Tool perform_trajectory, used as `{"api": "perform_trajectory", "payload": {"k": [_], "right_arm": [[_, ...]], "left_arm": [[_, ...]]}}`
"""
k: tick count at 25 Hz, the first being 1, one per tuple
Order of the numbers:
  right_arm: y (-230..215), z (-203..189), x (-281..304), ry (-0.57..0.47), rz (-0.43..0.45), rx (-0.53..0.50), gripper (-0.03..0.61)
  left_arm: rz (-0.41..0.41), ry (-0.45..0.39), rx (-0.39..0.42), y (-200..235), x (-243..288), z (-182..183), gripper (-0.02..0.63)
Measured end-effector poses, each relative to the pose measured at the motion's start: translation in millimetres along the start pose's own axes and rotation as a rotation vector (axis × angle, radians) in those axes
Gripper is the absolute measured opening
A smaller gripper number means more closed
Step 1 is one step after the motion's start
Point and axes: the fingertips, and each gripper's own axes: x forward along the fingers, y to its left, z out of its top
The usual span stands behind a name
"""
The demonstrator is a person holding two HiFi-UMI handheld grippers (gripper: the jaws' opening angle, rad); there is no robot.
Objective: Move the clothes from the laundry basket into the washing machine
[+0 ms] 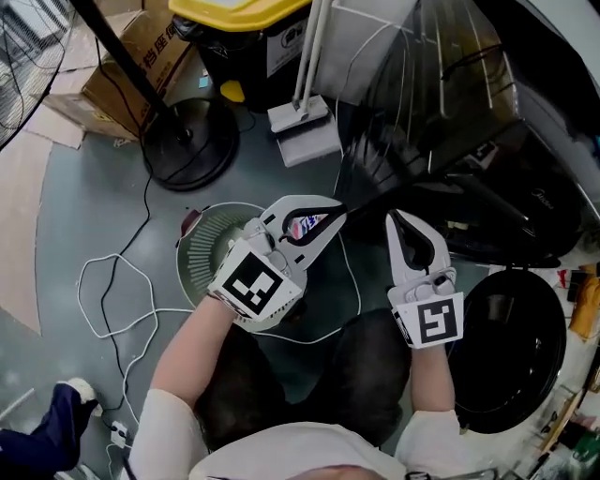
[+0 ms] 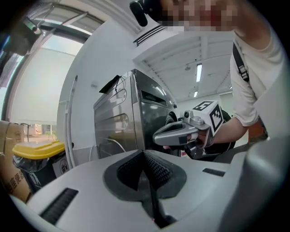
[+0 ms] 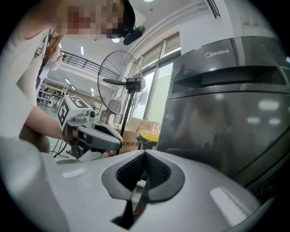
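Head view, stock of the floor around the washing machine.

- Washing machine: dark front, round black porthole on the side nearest the person (door or drum opening, cannot tell which).
- Left gripper: held just left of the machine. Its fingers are pressed together with nothing between them.
- Right gripper: between the left gripper and the machine. Its fingers are likewise closed and empty.
- Laundry basket: round, pale green, slatted, on the floor left of the machine and partly under the left gripper.
- White cable: looped on the floor beyond the basket.
- Fan base, cardboard box, yellow-lidded bin: well left of the machine.
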Motion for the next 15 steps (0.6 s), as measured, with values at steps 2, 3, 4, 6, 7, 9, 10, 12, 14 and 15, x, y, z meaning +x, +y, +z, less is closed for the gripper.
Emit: {"api": "perform_trajectory", "payload": {"k": [2, 3, 4, 6, 7, 9, 10, 12, 14, 15], "right_arm": [[7, -5, 11, 0.009, 0.027, -0.012, 0.011], [11, -8, 17, 0.016, 0.041, -0.012, 0.011], [14, -10, 21, 0.020, 0.055, -0.006, 0.011], [20, -11, 31, 0.014, 0.084, 0.015, 0.011], [23, -10, 35, 0.008, 0.097, 0.022, 0.011], [31, -9, 44, -0.002, 0.120, 0.027, 0.011], [36, -9, 47, 0.001, 0.133, 0.032, 0.011], [45, -7, 50, 0.013, 0.161, 0.054, 0.011], [52, -1, 52, 0.022, 0.181, 0.070, 0.011], [53, 4, 54, 0.028, 0.186, 0.069, 0.011]], "left_arm": [[0.015, 0.029, -0.002, 3, -5, -12, 0.006], [0.023, 0.041, -0.009, 5, -9, -16, 0.006], [0.034, 0.050, -0.016, 8, -13, -18, 0.006], [0.069, 0.059, -0.018, 13, -20, -16, 0.006], [0.092, 0.059, -0.014, 15, -24, -15, 0.006], [0.137, 0.058, -0.017, 15, -31, -13, 0.006], [0.158, 0.059, -0.030, 14, -34, -14, 0.006], [0.206, 0.064, -0.079, 14, -45, -20, 0.006], [0.272, 0.073, -0.129, 17, -59, -26, 0.006], [0.305, 0.080, -0.142, 19, -67, -27, 0.006]]}}
